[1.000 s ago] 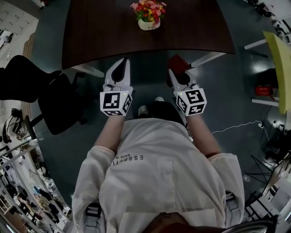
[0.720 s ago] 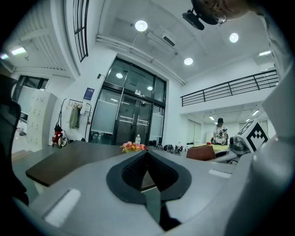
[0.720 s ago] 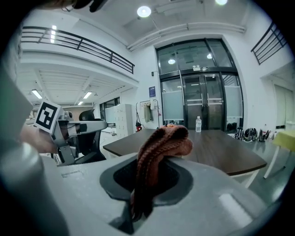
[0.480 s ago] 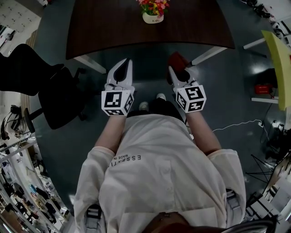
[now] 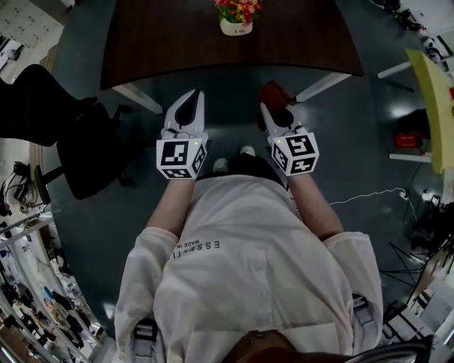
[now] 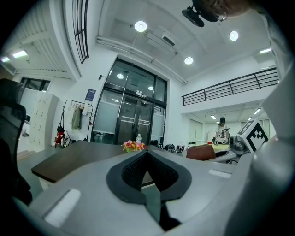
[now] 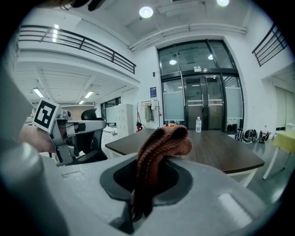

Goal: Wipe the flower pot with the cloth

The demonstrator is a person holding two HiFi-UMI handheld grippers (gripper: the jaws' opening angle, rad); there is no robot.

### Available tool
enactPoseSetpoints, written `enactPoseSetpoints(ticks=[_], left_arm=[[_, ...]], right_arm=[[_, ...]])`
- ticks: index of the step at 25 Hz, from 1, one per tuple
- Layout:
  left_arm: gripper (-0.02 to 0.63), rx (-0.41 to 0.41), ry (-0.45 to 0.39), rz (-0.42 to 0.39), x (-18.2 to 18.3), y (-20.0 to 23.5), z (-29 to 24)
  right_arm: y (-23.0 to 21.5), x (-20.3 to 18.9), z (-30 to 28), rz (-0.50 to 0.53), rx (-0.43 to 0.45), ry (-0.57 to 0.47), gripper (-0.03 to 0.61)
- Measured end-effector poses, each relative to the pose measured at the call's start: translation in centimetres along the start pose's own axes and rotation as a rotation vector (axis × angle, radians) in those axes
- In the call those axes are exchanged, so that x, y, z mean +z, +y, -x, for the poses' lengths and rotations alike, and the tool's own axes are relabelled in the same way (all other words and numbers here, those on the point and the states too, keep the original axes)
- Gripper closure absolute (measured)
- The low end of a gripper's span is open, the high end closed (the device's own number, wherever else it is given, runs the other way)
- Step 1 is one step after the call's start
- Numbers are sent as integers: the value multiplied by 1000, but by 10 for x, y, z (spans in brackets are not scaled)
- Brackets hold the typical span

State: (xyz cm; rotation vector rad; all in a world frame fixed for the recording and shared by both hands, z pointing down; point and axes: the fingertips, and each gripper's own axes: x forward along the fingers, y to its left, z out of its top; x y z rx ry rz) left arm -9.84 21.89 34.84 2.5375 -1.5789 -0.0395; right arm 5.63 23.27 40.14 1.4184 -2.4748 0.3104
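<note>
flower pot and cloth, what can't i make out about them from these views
- Head view: the flower pot is too small to read its print, and the flowers are cut off by the top edge.
- Left gripper view: only the flowers show above the shut left tool, which hides the pot.
- Right gripper view: the cloth gripped in the right tool stands in front of the pot. The cloth is bunched, its lower end hidden between the jaws.

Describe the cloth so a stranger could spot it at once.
Find the dark table, then the two grippers held before its near edge. The cloth is the reddish-brown knitted wad pinched in the right gripper; the left gripper is shut and empty.
</note>
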Motion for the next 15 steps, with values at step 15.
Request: enactPoseSetpoints(ticks=[15], left_arm=[[602, -20, 21, 4, -11, -7, -8]], right_arm=[[-11, -5, 1, -5, -13, 3, 532]])
